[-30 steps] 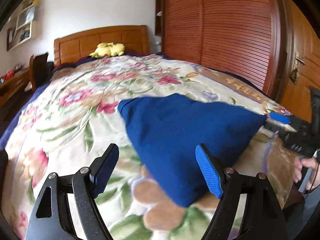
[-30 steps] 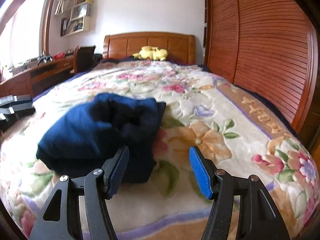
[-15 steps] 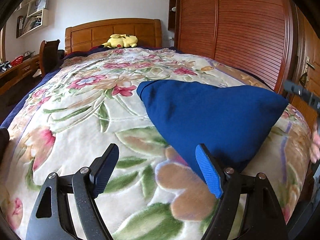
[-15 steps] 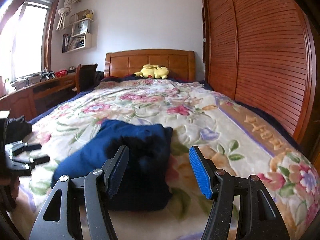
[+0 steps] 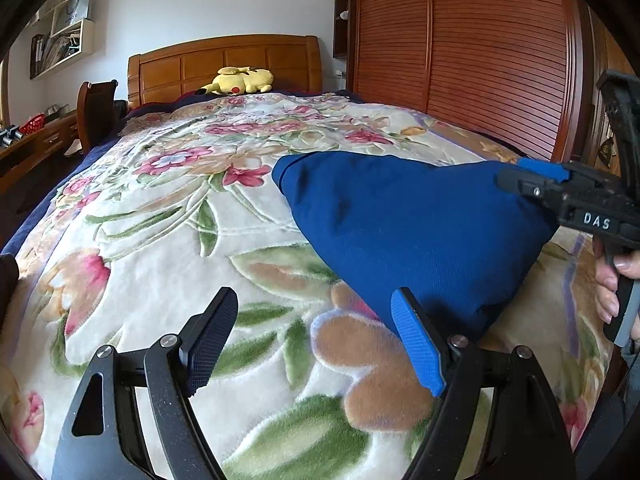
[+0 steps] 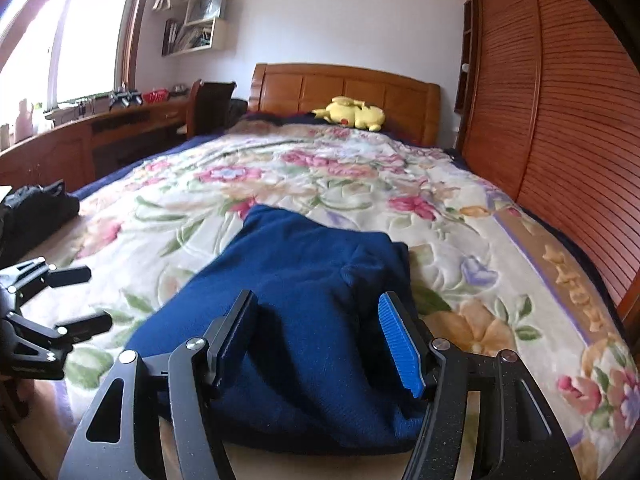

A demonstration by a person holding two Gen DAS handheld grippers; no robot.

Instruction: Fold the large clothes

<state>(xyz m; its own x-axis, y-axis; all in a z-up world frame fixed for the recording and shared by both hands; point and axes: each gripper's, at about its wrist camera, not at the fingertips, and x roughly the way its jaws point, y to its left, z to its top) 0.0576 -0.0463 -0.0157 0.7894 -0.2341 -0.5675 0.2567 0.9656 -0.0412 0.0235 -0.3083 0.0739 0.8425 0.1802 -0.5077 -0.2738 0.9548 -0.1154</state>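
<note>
Bed [image 5: 140, 240], covered by a floral blanket; taken as the landmark for all that follows. Wooden headboard [image 5: 224, 60] is seen at the bed's far end, a slatted wardrobe [image 5: 480, 60] along one side of the bed, a wooden desk [image 6: 100, 136] along the other. Blue garment [image 5: 420, 232]: the task's item, lying on the bed near its foot, already gathered into a compact, thick bundle with a folded layer seen on top in the right wrist view. Left gripper [image 5: 316, 340]: held above the bed's foot end just beside the garment's near corner; the fingers are spread wide and empty, the blue pad lying close to the cloth with no grip seen. Right gripper [image 6: 320, 340]: held low over the garment at the bed's foot; the fingers stand apart, astride a raised fold but not pressed on it, so nothing is held. Yellow plush toy [image 5: 240, 80]: resting at the head of the bed, well apart from the garment. Step judged in hand: between folds, with both grippers being placed for a fresh hold. The next move is judged to call for the fingers being lowered onto an edge of the bundle and closed on it before the cloth is turned over or squared.
</note>
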